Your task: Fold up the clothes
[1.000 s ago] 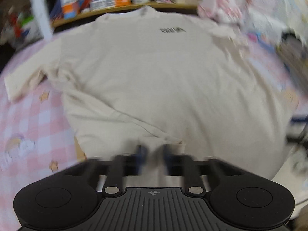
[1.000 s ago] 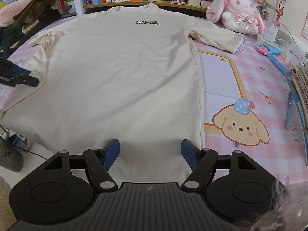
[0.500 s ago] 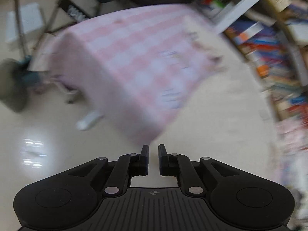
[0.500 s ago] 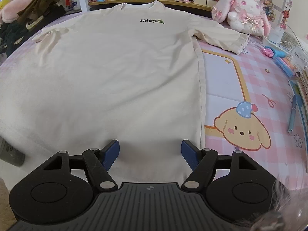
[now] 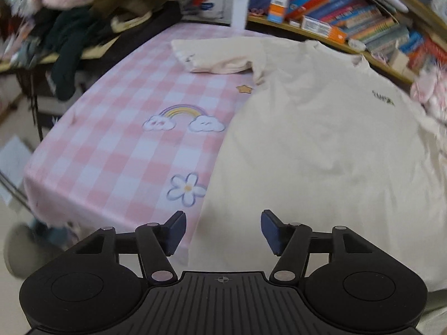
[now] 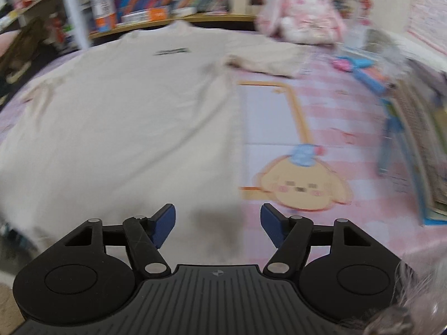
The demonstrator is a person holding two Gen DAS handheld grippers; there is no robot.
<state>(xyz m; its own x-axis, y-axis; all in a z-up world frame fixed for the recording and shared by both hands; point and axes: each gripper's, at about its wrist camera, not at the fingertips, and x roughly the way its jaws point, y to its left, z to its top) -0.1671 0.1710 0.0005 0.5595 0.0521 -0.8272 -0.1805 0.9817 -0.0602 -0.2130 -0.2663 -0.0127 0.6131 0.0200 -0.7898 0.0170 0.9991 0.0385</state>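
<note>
A cream T-shirt (image 5: pixel 321 145) lies spread flat, front up, on the pink checked tablecloth (image 5: pixel 111 145), collar toward the bookshelf. It also shows in the right wrist view (image 6: pixel 120 117). Its left sleeve (image 5: pixel 220 55) lies bunched on the cloth; its right sleeve (image 6: pixel 265 58) lies stretched out. My left gripper (image 5: pixel 222 230) is open and empty, over the shirt's lower left edge. My right gripper (image 6: pixel 218 224) is open and empty, over the shirt's lower right hem. The right wrist view is blurred.
A bookshelf (image 5: pixel 349 22) runs along the far table edge. Dark clothes (image 5: pixel 75 36) pile up at the far left. A pink plush rabbit (image 6: pixel 301 19), pens (image 6: pixel 363 69) and books (image 6: pixel 413 139) lie on the right. The tablecloth's left edge (image 5: pixel 36 195) drops to the floor.
My left gripper was shut on the shirt's hem, swung away toward the floor, and is now open and empty at the shirt's left edge. The right gripper stayed open and shifted a little.
</note>
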